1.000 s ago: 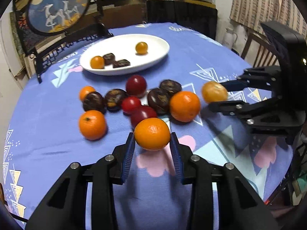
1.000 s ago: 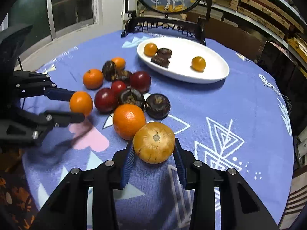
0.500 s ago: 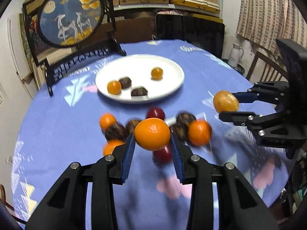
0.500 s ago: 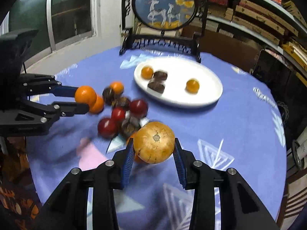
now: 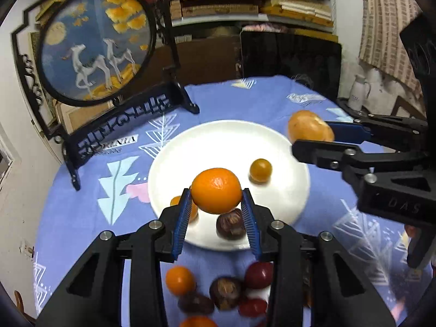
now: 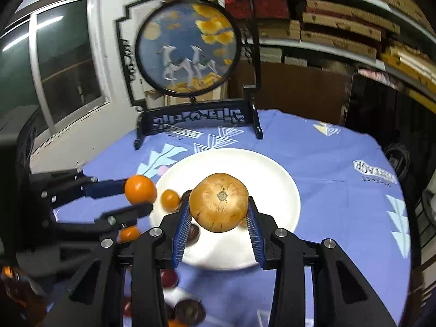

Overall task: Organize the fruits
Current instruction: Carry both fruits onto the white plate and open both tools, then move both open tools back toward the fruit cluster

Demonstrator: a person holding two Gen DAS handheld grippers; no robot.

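Left gripper (image 5: pixel 216 209): raised over the near rim of the white plate (image 5: pixel 190 147), pinching an orange mandarin (image 5: pixel 216 190), round, glossy, no clear long axis.

Right gripper (image 6: pixel 219 219): level above the same plate, clamping a tan-yellow fruit (image 6: pixel 218 202), squat, calyx end facing the camera.

Blue tablecloth (image 5: pixel 81 218): loose fruits (image 5: pixel 226 290) nearest; round painted screen (image 5: pixel 95 46) at far left.

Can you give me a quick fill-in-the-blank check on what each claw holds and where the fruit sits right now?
1. The left claw is shut on an ____ tangerine.
2. The right claw grips a golden-brown fruit above the white ____.
3. Behind the plate stands a round screen painted with two white ____.
4. The tablecloth is ____.

Missing words: orange; plate; deer; blue
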